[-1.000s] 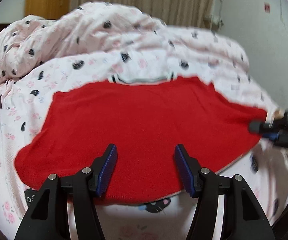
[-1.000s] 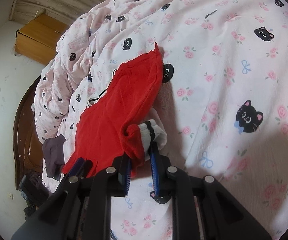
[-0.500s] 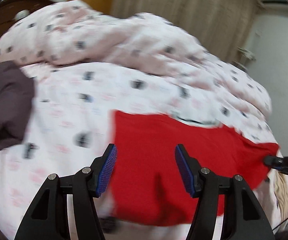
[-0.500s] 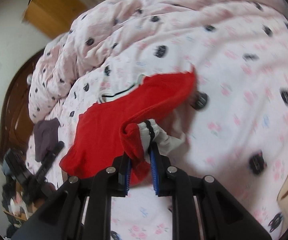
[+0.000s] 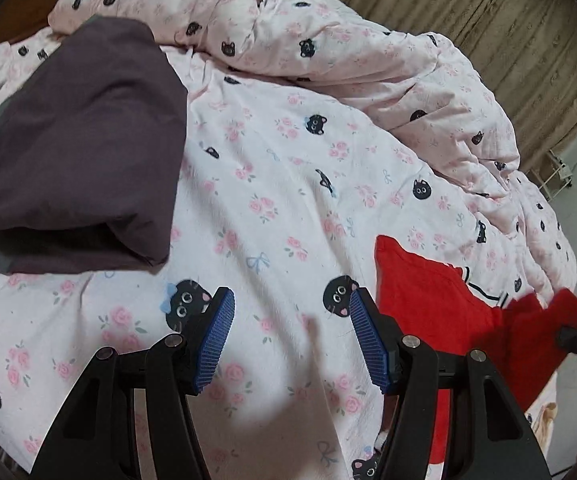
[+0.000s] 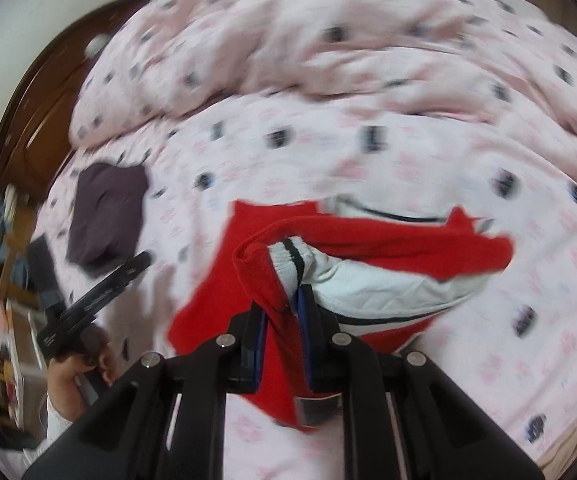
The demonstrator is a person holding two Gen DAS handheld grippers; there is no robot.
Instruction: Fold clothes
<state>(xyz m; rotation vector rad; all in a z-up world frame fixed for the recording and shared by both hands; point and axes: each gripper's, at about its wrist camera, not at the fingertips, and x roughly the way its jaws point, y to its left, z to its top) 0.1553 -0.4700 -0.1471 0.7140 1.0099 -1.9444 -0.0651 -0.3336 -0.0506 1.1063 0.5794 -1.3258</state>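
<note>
Red knit garment with white, black-striped trim: partly lifted off the bed.
Red knit garment (image 6: 388, 236) lies crumpled, one bunched edge raised, white lining and striped cuff exposed. Folded dark purple cloth garment (image 5: 84, 148) lies flat, well apart from it.

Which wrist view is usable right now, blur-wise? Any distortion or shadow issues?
Left wrist: sharp; cat prints on the duvet read clearly, folded dark garment crisp, fisheye bending at the edges, soft shadow ahead of the left hand-held gripper. Right wrist: heavy motion blur, prints smear into streaks; only the right hand-held gripper and the red garment it pinches stay fairly legible.
</note>
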